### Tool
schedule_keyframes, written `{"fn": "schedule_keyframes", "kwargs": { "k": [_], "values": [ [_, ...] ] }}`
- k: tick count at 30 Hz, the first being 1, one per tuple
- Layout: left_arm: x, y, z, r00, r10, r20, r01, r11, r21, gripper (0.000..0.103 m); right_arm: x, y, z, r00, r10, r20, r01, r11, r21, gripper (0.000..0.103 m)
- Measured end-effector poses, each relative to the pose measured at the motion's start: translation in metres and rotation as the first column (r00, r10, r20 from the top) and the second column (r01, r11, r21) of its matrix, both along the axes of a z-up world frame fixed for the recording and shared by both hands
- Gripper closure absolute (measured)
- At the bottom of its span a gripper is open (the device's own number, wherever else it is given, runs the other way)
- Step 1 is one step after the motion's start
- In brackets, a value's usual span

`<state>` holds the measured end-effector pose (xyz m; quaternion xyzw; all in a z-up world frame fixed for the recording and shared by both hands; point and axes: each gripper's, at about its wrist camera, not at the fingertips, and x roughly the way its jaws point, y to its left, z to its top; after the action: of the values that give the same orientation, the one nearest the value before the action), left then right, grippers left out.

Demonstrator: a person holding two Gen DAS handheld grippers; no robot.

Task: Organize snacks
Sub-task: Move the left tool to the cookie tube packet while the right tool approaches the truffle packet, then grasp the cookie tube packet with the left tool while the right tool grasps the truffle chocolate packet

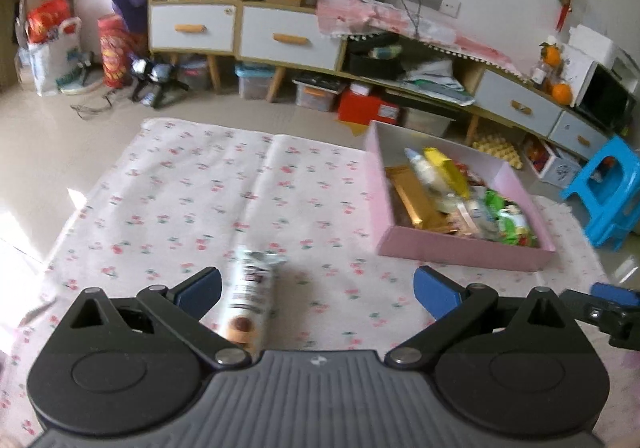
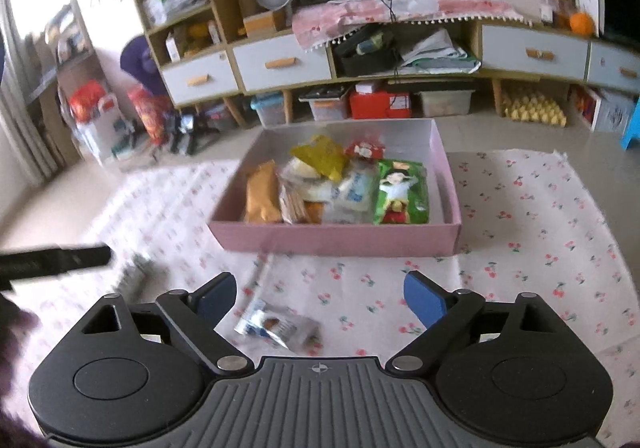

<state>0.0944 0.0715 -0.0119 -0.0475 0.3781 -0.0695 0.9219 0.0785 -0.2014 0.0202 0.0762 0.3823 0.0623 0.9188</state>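
Most snacks are already lying in the pink box (image 2: 336, 238) on the cherry-print cloth (image 2: 520, 232), while two packets are still waiting outside: a long biscuit pack (image 1: 250, 308) under the left tool (image 1: 318, 288), and a small blurred wrapper (image 2: 280, 328) at 7 o'clock between the right tool (image 2: 320, 294) fingers. Both tools are hovering spread apart, gripping nothing; labels are proving unreadable, and each tool's body is hiding the near cloth.

A long white foil cookie packet (image 1: 249, 308) is lying just inside the left gripper's left finger; a small crinkled clear snack pouch (image 2: 280, 328) is lying between the right gripper's fingers, with the open pink cardboard box (image 2: 336, 238) of mixed snacks sitting ahead.
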Motion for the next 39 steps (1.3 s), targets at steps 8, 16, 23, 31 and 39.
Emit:
{"fn": "schedule_keyframes", "kwargs": {
  "k": [8,16,23,31,39],
  "values": [
    [-0.008,0.029,-0.02,1.0,0.001,-0.019,0.0,0.998,0.066,0.001,-0.009,0.015,-0.031,0.995,0.089,-0.051,-0.096,0.985,-0.144,0.01],
    [-0.014,0.037,-0.038,0.996,-0.053,-0.067,0.061,0.992,0.109,0.001,-0.013,0.04,-0.058,0.963,0.233,-0.132,-0.259,0.939,-0.227,0.01],
    [-0.013,0.031,-0.057,0.985,-0.083,-0.152,0.104,0.986,0.134,0.003,-0.011,0.052,-0.074,0.939,0.292,-0.182,-0.329,0.918,-0.222,0.01],
    [-0.012,0.017,-0.067,0.975,-0.121,-0.186,0.154,0.973,0.172,0.009,0.005,0.05,-0.086,0.939,0.296,-0.175,-0.323,0.934,-0.153,0.0],
    [-0.004,0.018,-0.064,0.978,-0.098,-0.182,0.126,0.98,0.152,0.021,0.02,0.05,-0.089,0.937,0.316,-0.148,-0.336,0.93,-0.148,0.0]
  ]
}}
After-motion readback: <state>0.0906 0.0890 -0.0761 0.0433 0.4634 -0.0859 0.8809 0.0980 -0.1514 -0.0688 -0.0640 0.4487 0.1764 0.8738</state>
